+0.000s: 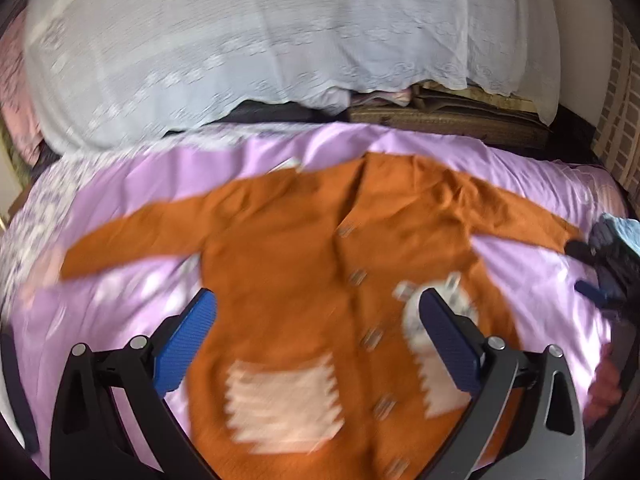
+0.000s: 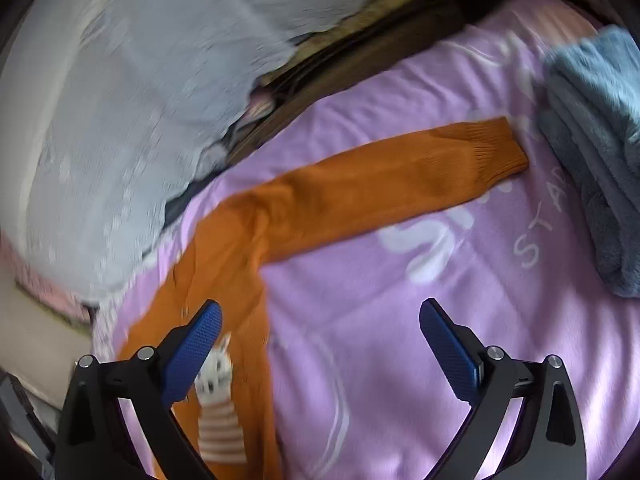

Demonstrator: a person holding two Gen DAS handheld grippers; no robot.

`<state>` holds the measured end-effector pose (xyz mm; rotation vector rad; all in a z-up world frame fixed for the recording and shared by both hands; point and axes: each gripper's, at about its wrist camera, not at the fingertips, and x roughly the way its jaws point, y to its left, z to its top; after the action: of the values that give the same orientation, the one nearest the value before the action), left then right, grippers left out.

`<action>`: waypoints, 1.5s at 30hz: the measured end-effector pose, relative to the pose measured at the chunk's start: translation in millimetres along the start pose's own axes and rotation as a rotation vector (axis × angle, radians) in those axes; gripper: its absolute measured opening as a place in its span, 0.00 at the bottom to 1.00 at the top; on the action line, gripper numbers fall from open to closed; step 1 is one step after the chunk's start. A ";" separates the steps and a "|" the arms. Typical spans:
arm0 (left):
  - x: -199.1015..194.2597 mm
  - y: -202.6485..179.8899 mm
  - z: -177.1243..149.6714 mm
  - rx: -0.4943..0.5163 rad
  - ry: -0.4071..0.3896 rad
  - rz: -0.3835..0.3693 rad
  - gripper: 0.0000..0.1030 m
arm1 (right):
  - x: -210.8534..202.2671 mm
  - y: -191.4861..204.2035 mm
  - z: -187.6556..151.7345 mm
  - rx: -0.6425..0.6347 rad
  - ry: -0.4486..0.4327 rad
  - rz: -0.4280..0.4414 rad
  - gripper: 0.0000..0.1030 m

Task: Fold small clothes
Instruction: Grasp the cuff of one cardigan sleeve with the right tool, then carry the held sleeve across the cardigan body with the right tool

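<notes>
My left gripper (image 1: 316, 300) hangs over the lower front of the orange cardigan (image 1: 304, 248), blue pads spread wide, nothing between them. Right gripper (image 2: 320, 312) is the same story: fingers wide apart, holding nothing, poised above bare sheet with the cardigan's side under its left finger. The cardigan lies flat and face up on the lilac bedsheet (image 2: 360, 280), buttons (image 1: 358, 277) running down the middle, a pale patch pocket (image 1: 284, 404) near the hem, both sleeves spread outward. From the right wrist I see one sleeve (image 2: 384, 184) stretched out, its ribbed cuff lying close to a folded blue-grey towel stack (image 2: 596, 152). White print on the sheet reads something like "STA", the rest cut off. Farther back, past the bed's edge, a white lacy cover (image 1: 240, 48) is draped over something bulky; I can't tell what it hides. Brown layered material (image 1: 448, 120) peeks out beneath it. There's a small white animal motif (image 2: 216, 368) on the cardigan, too blurred to identify. Both views are smeared.
</notes>
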<state>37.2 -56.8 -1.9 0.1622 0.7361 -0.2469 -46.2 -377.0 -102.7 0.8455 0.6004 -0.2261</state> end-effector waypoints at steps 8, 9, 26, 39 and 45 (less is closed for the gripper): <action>102.5 -86.5 39.4 0.014 0.098 -0.023 0.90 | 34.5 -61.0 31.8 0.359 -0.009 0.053 0.72; 113.9 -90.3 39.4 0.009 0.101 -0.015 0.87 | 37.3 -61.7 34.9 0.366 -0.018 0.048 0.72; 132.6 -34.8 32.8 -0.141 0.132 -0.108 0.80 | 33.1 -53.4 49.2 0.244 -0.213 -0.067 0.13; 134.0 -43.8 51.4 -0.088 0.138 -0.138 0.81 | -1.7 84.7 27.2 -0.255 -0.251 0.088 0.13; 137.3 -43.0 60.6 -0.074 0.131 -0.160 0.85 | 7.4 147.4 3.9 -0.420 -0.206 0.127 0.13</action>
<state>162.2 -134.7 -53.6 0.0491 0.8886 -0.3637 22.8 -283.6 -11.6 0.4445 0.3798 -0.0652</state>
